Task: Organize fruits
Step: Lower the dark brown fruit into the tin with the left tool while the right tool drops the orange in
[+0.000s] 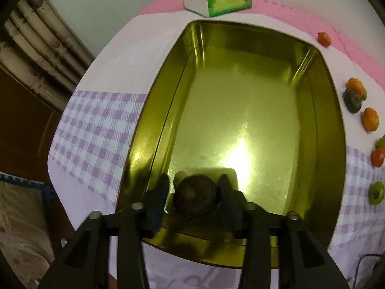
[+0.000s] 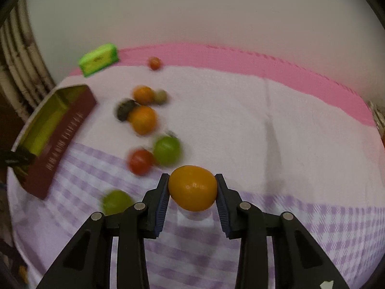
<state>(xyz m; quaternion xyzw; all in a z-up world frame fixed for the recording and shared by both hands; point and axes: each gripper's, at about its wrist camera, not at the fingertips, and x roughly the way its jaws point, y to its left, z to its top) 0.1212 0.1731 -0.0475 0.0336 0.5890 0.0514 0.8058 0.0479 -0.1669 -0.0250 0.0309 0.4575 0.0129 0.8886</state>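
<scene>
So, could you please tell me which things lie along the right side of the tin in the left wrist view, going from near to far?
Green fruit → red fruit → orange fruit → dark fruit → small orange fruit, all on the cloth beside the gold tin.

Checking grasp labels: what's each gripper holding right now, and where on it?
Right gripper: orange, pads pressing its two opposite sides. Left gripper: nothing; brown fruit sits in the tin between the open jaws, gaps on both sides.
</scene>
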